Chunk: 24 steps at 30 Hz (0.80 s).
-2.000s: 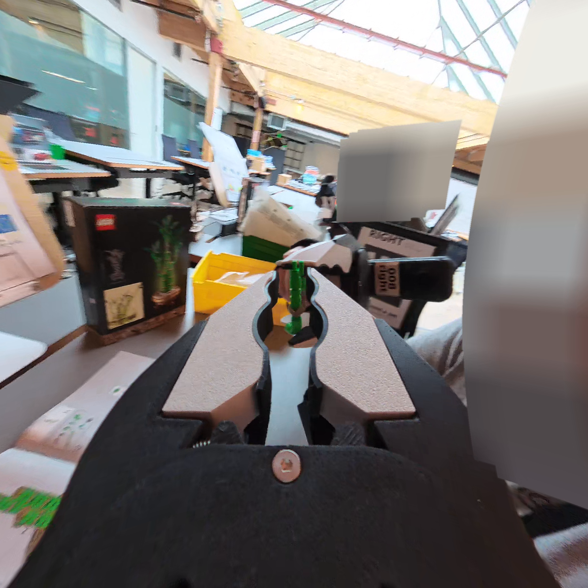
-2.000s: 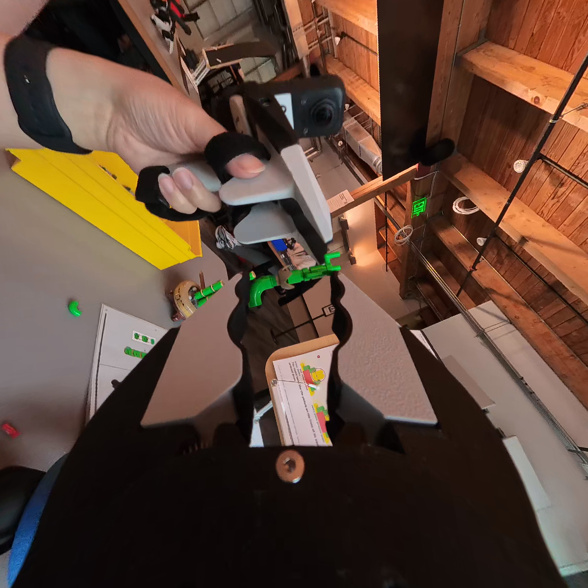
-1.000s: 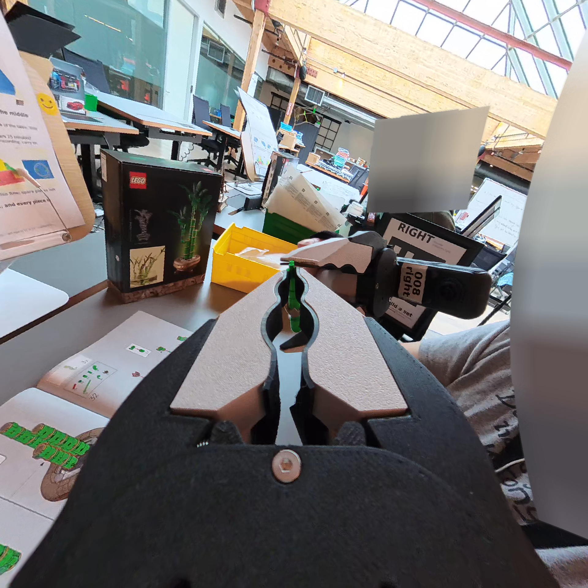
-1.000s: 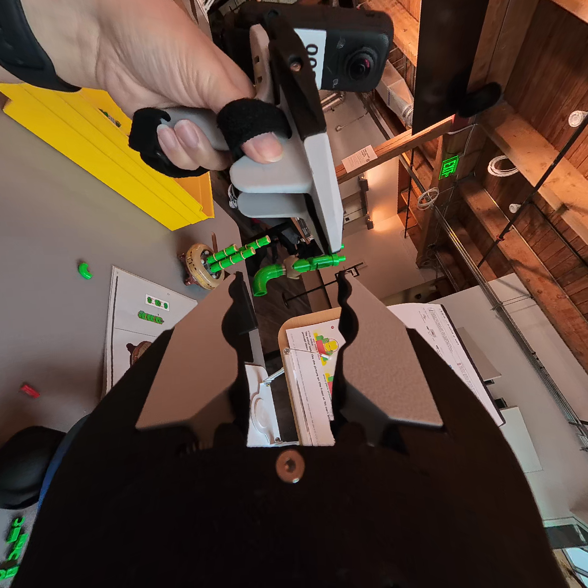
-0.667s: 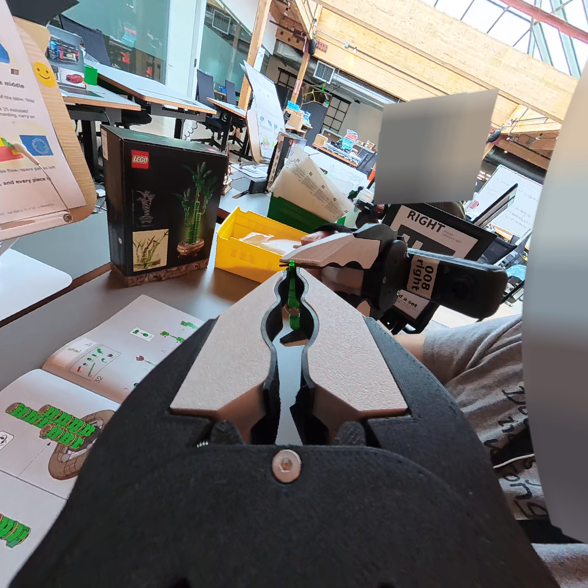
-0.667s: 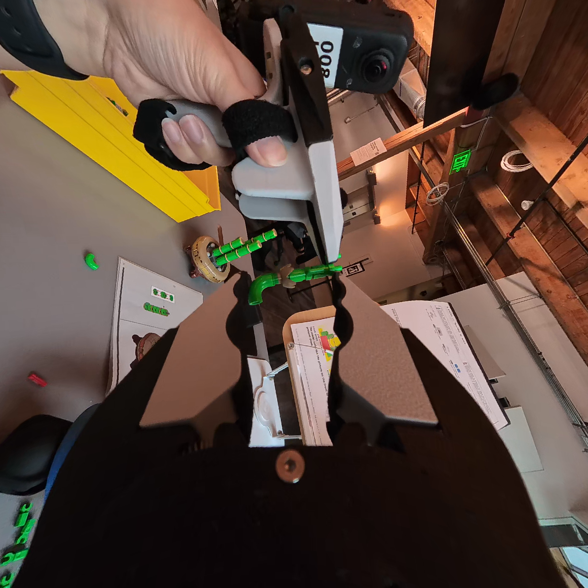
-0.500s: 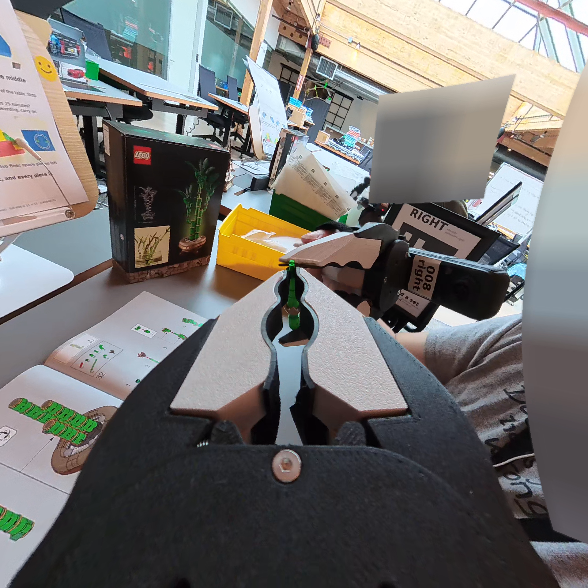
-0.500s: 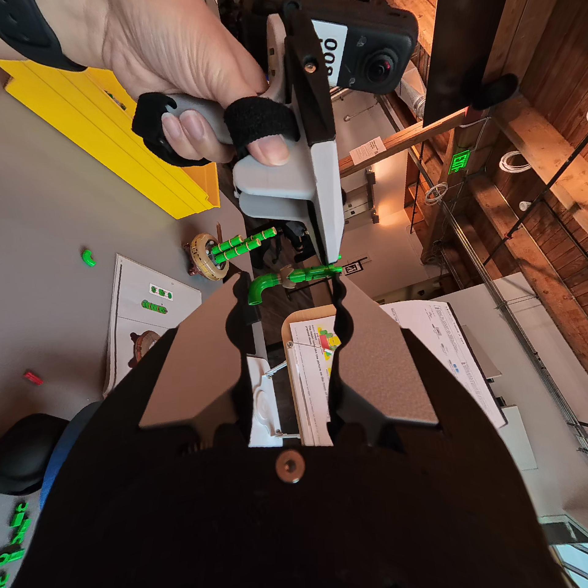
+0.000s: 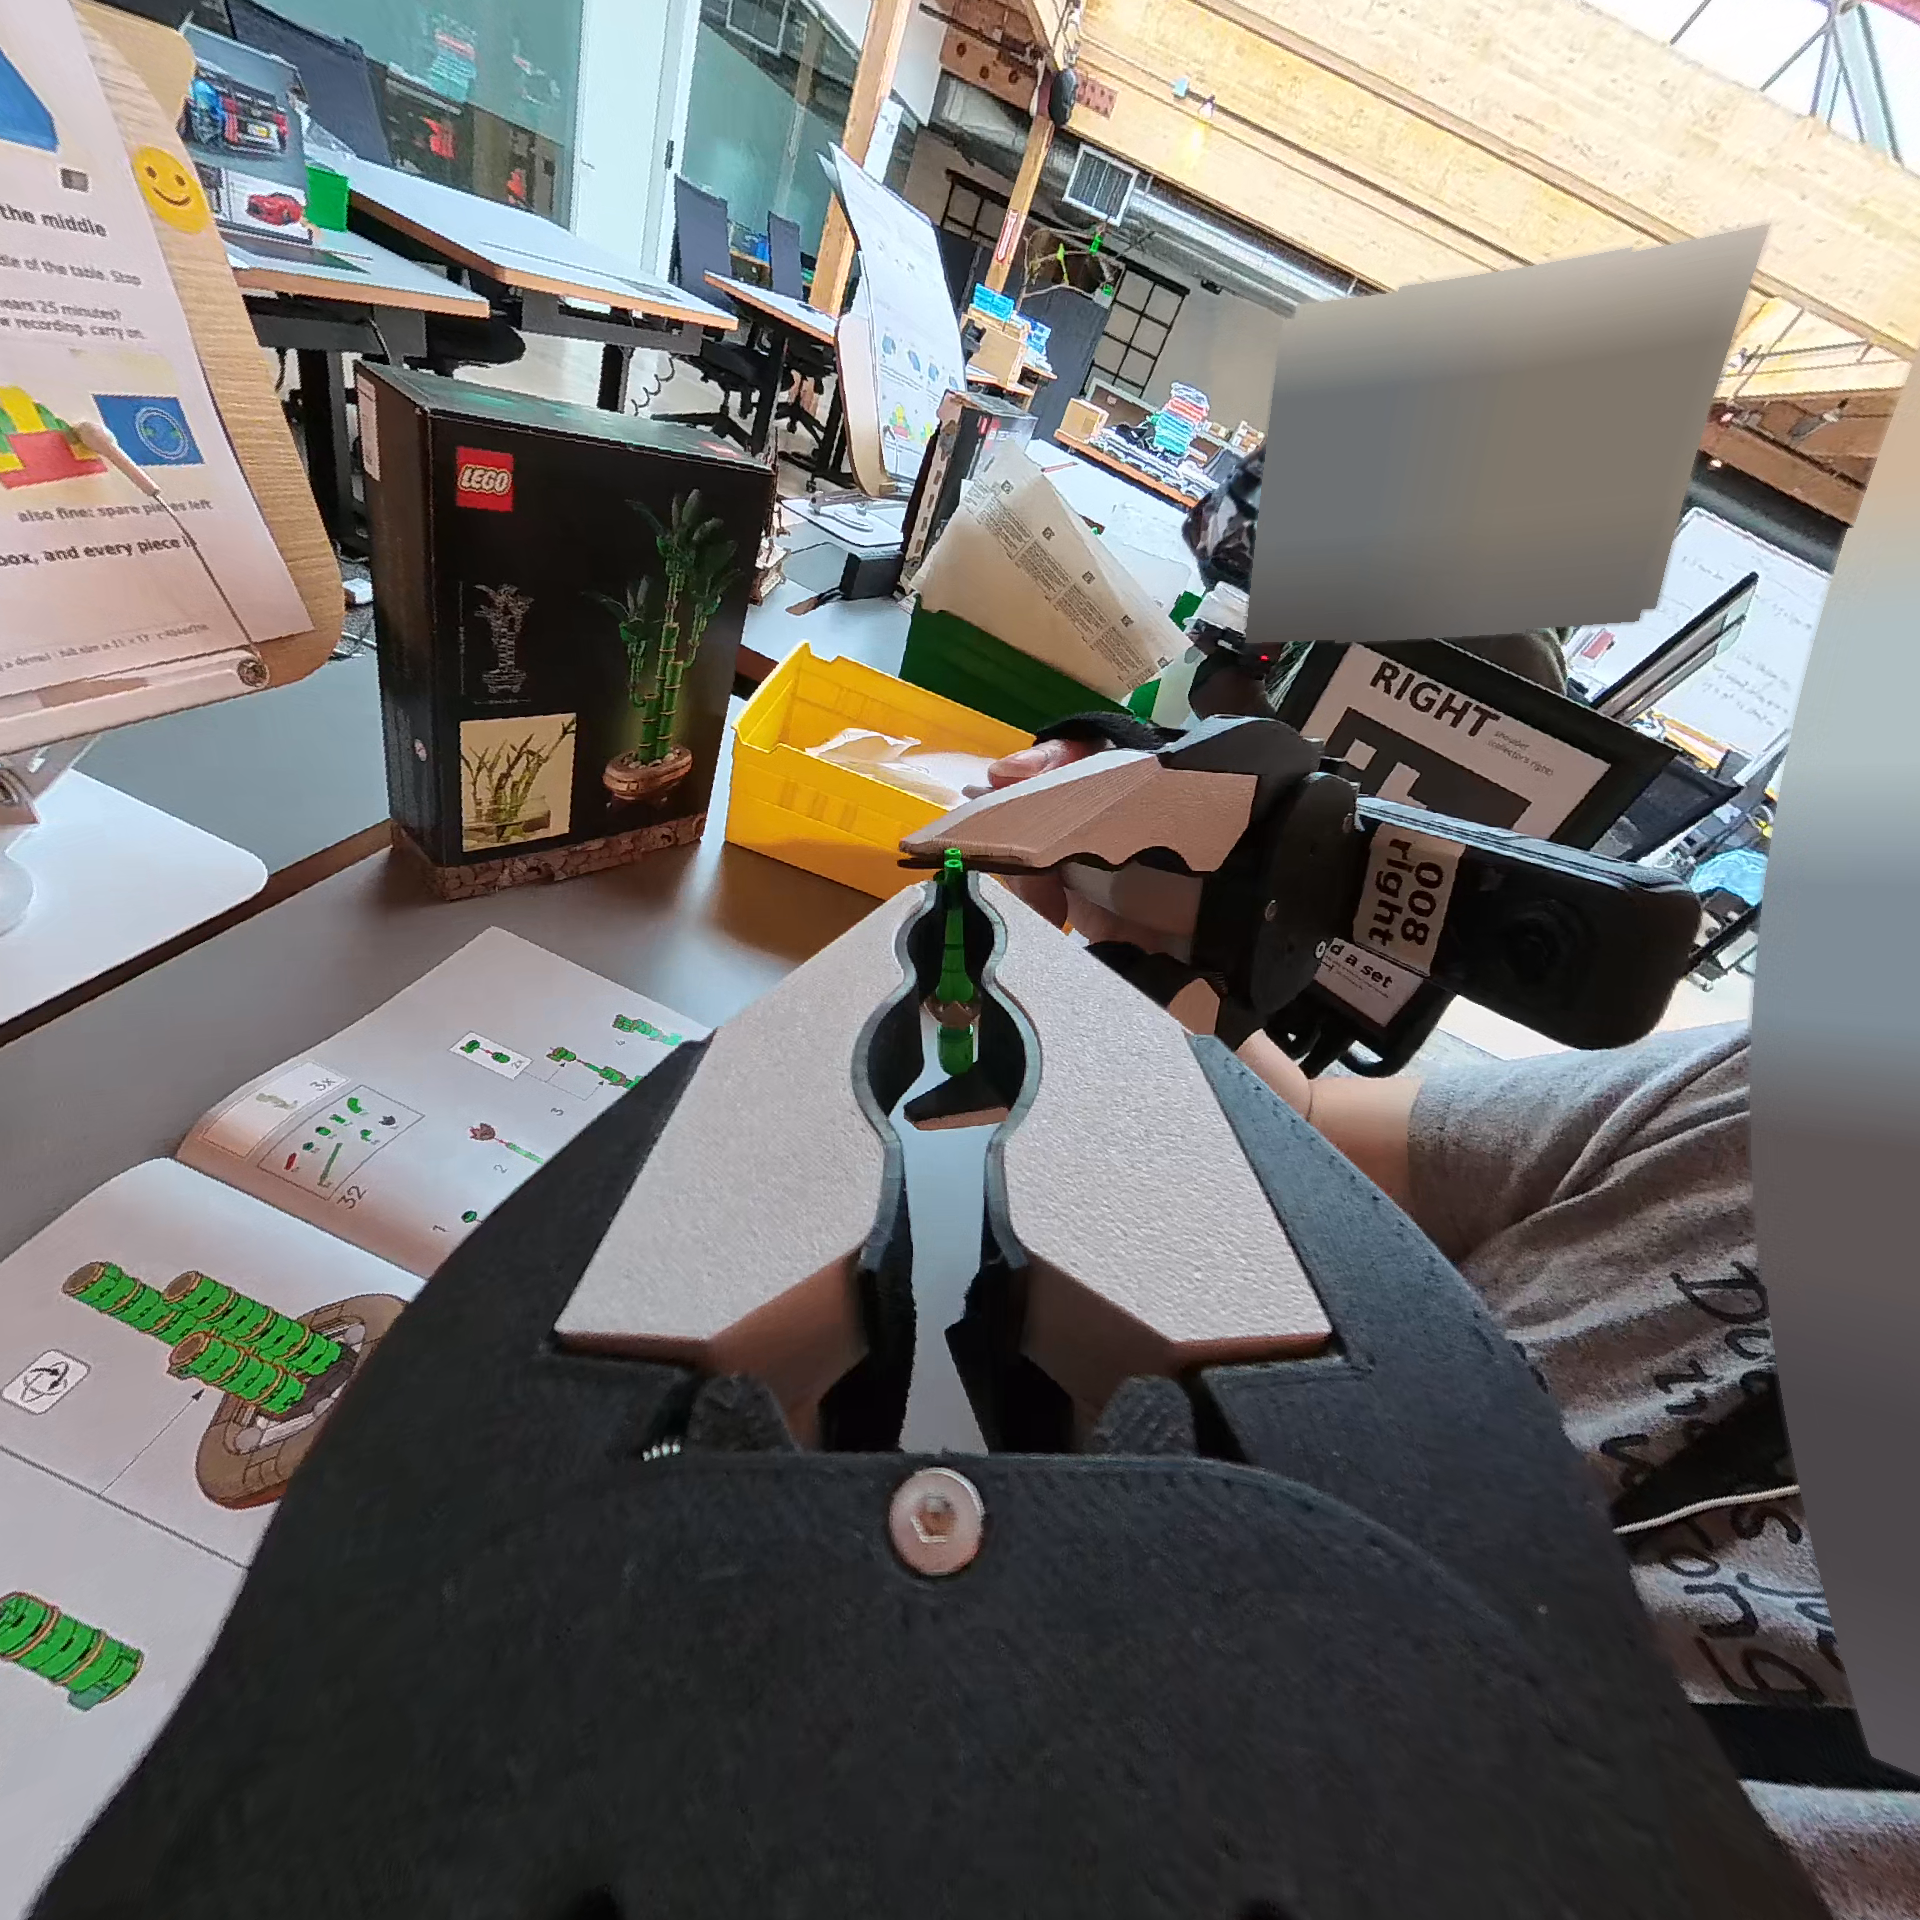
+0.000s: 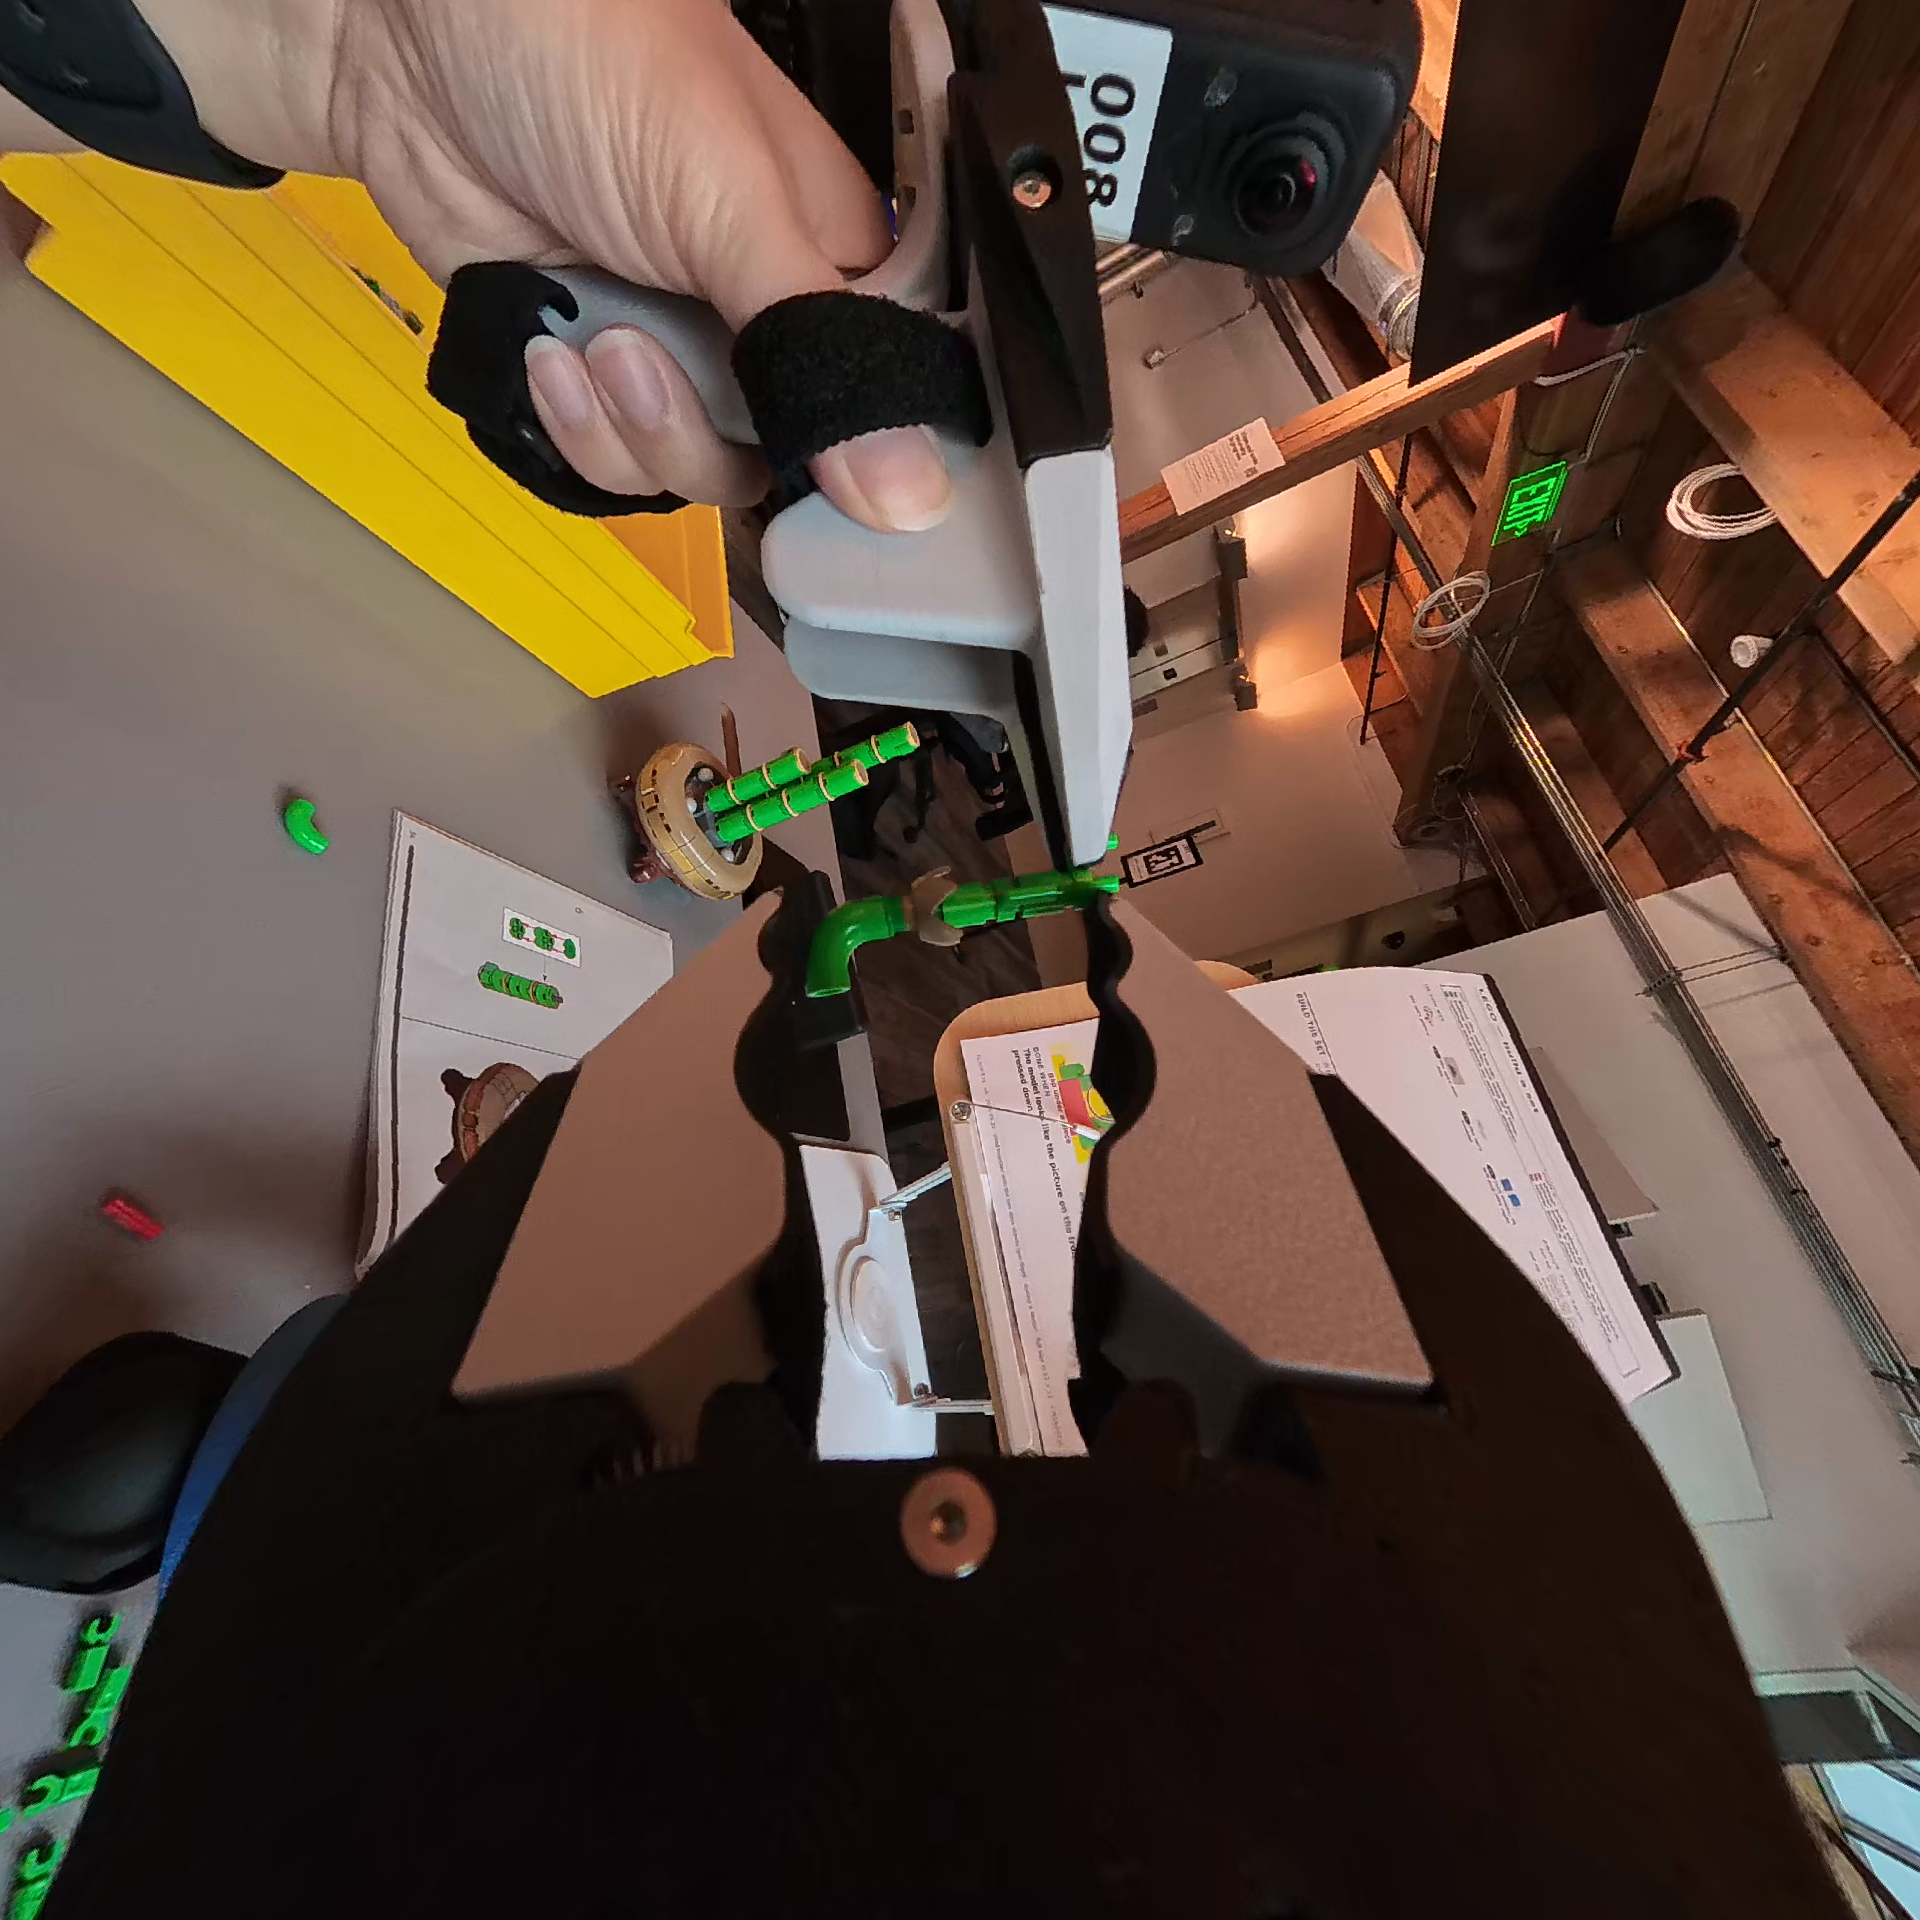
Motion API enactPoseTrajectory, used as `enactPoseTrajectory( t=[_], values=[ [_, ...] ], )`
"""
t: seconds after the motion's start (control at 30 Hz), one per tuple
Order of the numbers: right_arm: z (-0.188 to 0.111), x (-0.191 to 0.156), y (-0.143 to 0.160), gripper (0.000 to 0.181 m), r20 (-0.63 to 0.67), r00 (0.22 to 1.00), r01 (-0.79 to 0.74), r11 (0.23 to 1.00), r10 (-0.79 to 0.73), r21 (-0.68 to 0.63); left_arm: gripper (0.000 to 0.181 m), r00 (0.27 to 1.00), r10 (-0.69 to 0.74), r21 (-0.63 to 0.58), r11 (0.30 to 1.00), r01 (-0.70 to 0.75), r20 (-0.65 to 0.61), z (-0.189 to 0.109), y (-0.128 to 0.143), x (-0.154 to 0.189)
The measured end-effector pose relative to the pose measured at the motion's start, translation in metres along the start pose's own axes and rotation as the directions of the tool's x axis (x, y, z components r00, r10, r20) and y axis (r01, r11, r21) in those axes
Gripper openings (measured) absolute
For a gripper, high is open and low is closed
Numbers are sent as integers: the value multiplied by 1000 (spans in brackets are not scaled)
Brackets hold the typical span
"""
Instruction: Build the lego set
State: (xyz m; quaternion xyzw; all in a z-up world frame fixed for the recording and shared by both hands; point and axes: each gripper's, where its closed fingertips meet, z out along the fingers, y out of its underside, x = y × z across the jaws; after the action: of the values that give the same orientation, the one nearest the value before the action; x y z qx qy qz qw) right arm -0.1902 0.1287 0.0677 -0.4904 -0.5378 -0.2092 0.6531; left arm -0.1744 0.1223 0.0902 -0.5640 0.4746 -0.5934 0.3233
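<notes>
My left gripper (image 9: 951, 906) is shut on a thin green bamboo stem (image 9: 949, 961) with a tan joint, held upright in the air. In the right wrist view the stem (image 10: 997, 900) lies crosswise, ending in a green elbow (image 10: 847, 935), with the left gripper's fingers (image 10: 1075, 665) pinching it from above. My right gripper (image 10: 935, 920) is open, its jaws standing at the two ends of the stem. Its right fingertip (image 10: 1103, 925) touches the stem's tip. In the left wrist view its upper finger (image 9: 1081, 816) rests on the stem's top.
On the grey table are a tan round base with green stalks (image 10: 717, 821), an open instruction booklet (image 9: 395, 1122), a yellow bin (image 9: 831, 769), the set's black box (image 9: 561, 644), a loose green elbow (image 10: 304, 826), a red piece (image 10: 132, 1216), and a paper stand (image 9: 125, 364). My two grippers' fingertips are within a few centimetres of each other.
One second ago my right gripper stood wider and clear of the stem. It has since come back around the stem until its right finger touches the tip. The left gripper kept its hold.
</notes>
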Motion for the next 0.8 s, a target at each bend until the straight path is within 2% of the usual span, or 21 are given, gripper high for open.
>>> enactPoseTrajectory(
  t=[0.8],
  values=[
    [0, 2, -3, 51, -3, 999, -33, 999, 33, 23, 0, 1000, 13, 11, 1000, -13, 0, -1, -2, 1]
  ],
)
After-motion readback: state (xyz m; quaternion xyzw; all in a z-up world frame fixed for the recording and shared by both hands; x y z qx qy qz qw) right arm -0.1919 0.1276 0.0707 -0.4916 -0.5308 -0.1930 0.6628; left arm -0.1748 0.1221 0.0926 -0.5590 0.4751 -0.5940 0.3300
